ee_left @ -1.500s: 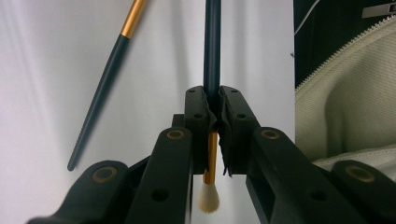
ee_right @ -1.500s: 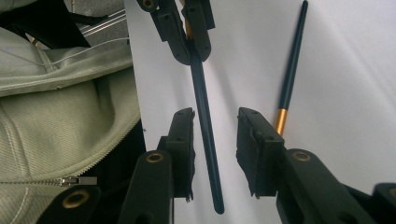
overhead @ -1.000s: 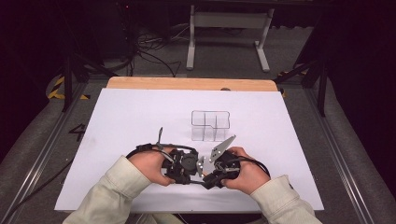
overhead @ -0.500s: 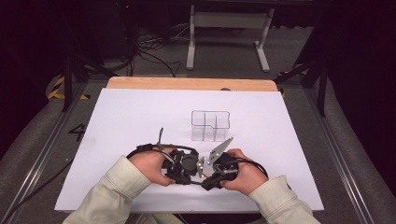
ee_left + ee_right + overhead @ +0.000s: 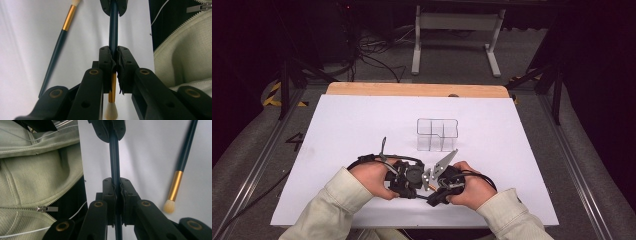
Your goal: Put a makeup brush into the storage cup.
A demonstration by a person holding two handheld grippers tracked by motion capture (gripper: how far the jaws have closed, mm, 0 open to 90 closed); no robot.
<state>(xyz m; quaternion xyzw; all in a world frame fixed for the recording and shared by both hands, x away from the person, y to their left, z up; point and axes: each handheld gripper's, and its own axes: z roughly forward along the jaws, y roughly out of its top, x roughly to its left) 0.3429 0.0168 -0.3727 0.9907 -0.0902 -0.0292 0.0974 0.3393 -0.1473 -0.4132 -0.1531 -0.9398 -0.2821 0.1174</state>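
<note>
White paper covers the table (image 5: 362, 125) in the high view, where the left gripper (image 5: 408, 176) and right gripper (image 5: 439, 181) meet near its front edge, a clear organiser (image 5: 437, 134) standing just beyond. In the left gripper view, the jaws are clamped on a dark-handled brush (image 5: 113, 37) near its gold ferrule, a second brush (image 5: 58, 42) lying beside. In the right gripper view, the jaws have just closed onto the same handle (image 5: 115, 157).

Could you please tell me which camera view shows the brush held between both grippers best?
The left gripper view: the held brush shows its dark handle, gold ferrule and pale bristles. The right gripper view shows just its dark handle; the high view gives a tiny glimpse between the hands.
</note>
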